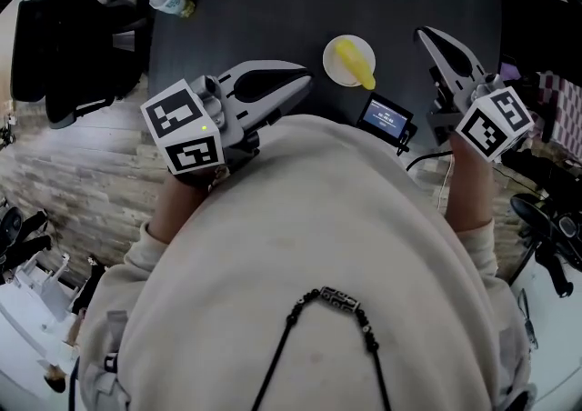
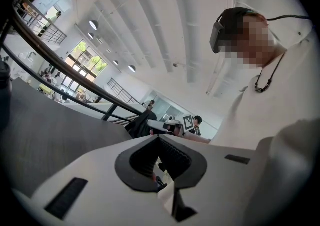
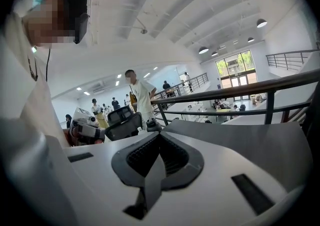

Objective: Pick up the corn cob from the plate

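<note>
A yellow corn cob [image 1: 356, 64] lies on a small white plate [image 1: 333, 55] on the dark table [image 1: 273, 0], seen only in the head view. My left gripper [image 1: 305, 82] is held to the left of the plate and points toward it, a short gap away, jaws shut and empty. My right gripper [image 1: 421, 34] hovers to the right of the plate, also shut with nothing in it. In the left gripper view the left gripper [image 2: 159, 137] points across at the person and the hall. The right gripper [image 3: 159, 134] in its own view does the same, tips together.
A small device with a lit screen [image 1: 386, 118] sits at the table's near edge right of the plate, with a cable beside it. A water bottle [image 1: 168, 2] and a black office chair [image 1: 73, 45] stand at the far left. People [image 3: 141, 97] stand in the hall behind.
</note>
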### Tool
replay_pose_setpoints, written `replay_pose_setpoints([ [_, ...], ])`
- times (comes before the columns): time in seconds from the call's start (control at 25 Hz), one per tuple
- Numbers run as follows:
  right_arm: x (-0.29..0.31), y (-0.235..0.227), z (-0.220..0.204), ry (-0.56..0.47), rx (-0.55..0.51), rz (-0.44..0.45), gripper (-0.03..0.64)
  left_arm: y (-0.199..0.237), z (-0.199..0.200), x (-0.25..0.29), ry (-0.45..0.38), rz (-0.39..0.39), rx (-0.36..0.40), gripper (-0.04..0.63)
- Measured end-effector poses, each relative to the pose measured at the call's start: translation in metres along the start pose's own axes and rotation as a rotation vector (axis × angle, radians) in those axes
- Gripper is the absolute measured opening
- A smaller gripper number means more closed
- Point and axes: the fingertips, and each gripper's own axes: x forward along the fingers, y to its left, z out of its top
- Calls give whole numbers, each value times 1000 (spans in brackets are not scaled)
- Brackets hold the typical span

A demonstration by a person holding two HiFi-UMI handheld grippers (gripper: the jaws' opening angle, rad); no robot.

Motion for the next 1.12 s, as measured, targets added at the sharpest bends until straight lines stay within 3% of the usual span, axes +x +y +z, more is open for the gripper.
replay_pose_setpoints([
  [0.52, -4, -29, -32, 78, 0, 27, 15, -11, -25, 13, -32, 79, -24, 6],
  [0.72, -17, -43, -40, 88, 14, 76, 16, -23, -36, 26, -43, 122, -19, 6],
  [1.12, 17, -50, -70, 186, 16, 91, 17, -14, -44, 2, -71, 193, -49, 6],
])
